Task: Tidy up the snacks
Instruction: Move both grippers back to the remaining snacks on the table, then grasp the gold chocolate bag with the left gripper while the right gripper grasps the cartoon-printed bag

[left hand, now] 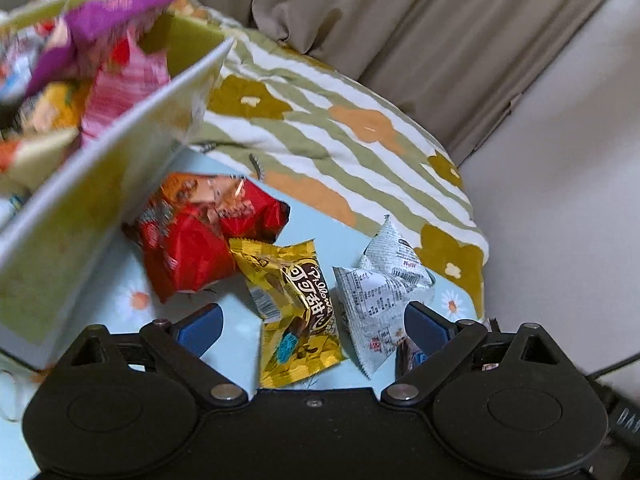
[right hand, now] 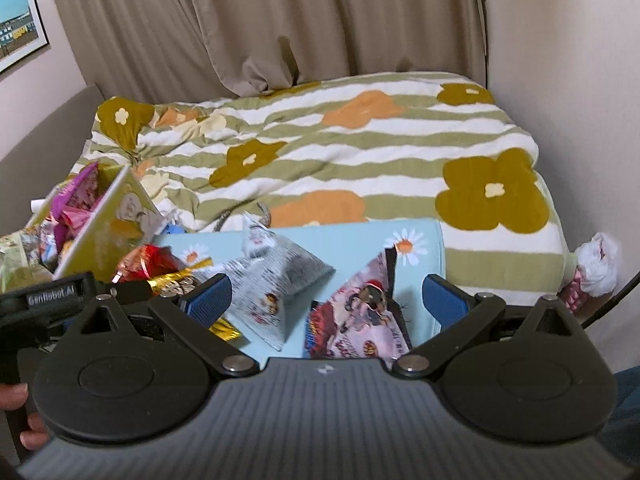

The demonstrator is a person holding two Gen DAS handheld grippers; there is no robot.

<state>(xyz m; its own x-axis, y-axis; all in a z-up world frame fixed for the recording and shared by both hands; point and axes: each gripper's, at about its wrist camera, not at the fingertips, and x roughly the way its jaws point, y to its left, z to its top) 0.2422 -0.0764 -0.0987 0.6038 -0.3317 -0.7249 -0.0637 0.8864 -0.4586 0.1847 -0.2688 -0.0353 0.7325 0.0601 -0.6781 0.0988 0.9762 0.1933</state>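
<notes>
Loose snack packets lie on a light blue daisy cloth [left hand: 312, 220]: a red packet [left hand: 200, 232], a gold packet [left hand: 294, 308] and a white printed pyramid packet [left hand: 380, 296]. My left gripper [left hand: 312, 328] hangs open just above the gold and white packets. In the right wrist view the white pyramid packet [right hand: 280, 280] and a pink cartoon packet [right hand: 360, 316] lie between the fingers of my open right gripper [right hand: 326, 300]. A yellow-green box [left hand: 100, 184] at the left holds several packets, a purple one [left hand: 92, 28] on top.
A green-striped flowered blanket [right hand: 360, 148] covers the bed behind the cloth. Beige curtains [right hand: 280, 20] hang at the back, a wall at the right. A crumpled white wrapper [right hand: 596, 264] lies by the bed's right edge. A hand [right hand: 24, 420] holds the left gripper's handle.
</notes>
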